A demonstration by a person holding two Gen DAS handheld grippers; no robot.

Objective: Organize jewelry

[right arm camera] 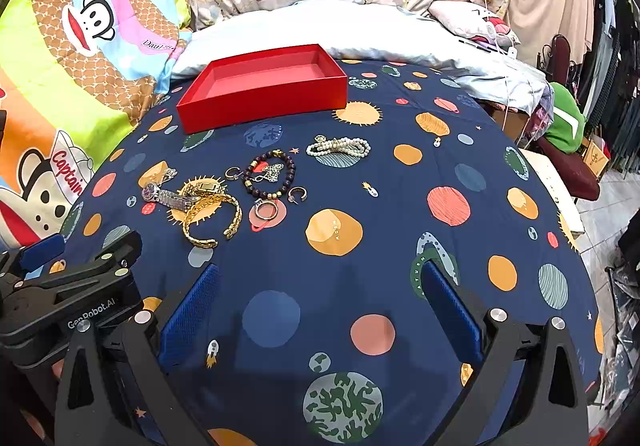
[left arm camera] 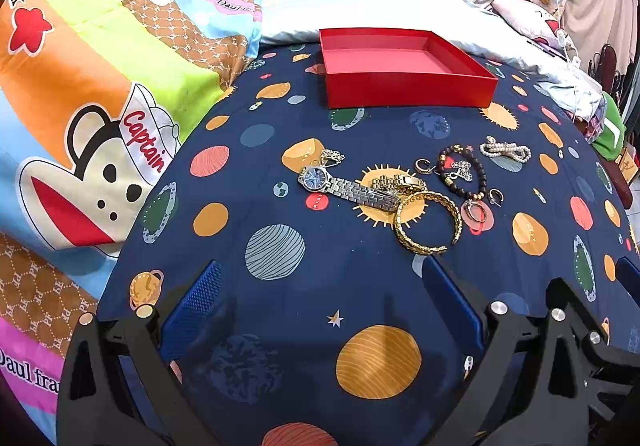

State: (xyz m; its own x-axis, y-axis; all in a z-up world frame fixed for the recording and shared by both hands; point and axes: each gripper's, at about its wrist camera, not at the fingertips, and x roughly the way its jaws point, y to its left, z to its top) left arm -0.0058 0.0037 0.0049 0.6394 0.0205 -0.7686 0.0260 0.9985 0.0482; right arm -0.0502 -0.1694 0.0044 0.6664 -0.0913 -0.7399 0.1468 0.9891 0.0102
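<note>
Red and empty, the box [left arm camera: 404, 66] sits upper centre; the jewelry [left arm camera: 400, 190] lies mid-frame on the planet-print sheet [left arm camera: 280, 150]. "Captain" and "GenRobot.AI" are readable. Left gripper [left arm camera: 320, 298] and right gripper [right arm camera: 320, 302] gape wide, holding nothing.

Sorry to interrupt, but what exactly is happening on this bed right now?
A person holds two grippers over a planet-print bedspread, sorting jewelry. The left gripper and right gripper are both open and empty. The red box is empty too; the silver watch, gold bangle, bead bracelet and pearl bracelet lie loose nearby.
</note>
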